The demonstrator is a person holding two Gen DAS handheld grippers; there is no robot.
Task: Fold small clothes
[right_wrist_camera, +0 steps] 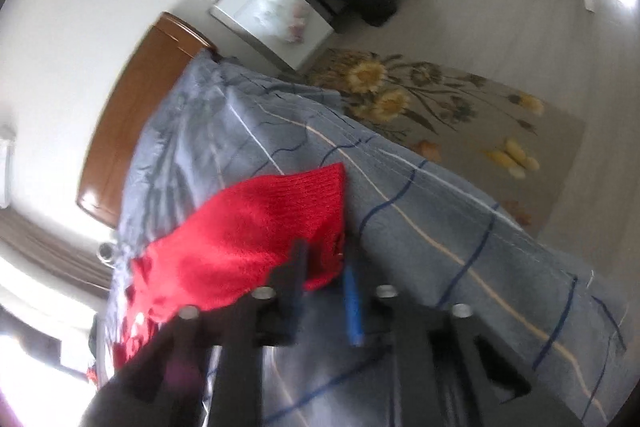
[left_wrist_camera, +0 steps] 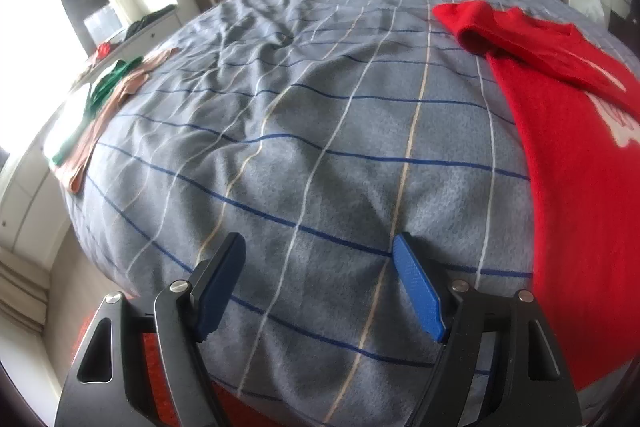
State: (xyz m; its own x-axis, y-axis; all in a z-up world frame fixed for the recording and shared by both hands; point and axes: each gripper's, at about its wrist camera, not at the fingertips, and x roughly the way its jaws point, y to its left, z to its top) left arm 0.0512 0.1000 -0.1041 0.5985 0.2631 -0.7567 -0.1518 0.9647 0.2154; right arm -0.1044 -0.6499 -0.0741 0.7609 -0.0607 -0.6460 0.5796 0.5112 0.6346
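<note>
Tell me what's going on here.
A person with a gripper in each hand is folding clothes on a bed. A red sweater lies spread on the blanket, one sleeve already folded across it. The right gripper is at the sweater's edge, jaws slightly apart, with red knit showing between them; a grip can't be confirmed. The left gripper hovers open over bare blanket. More clothes lie at the bed's far edge.

No legible text anywhere; white print on red sweater (left_wrist_camera: 580, 147) unreadable.
</note>
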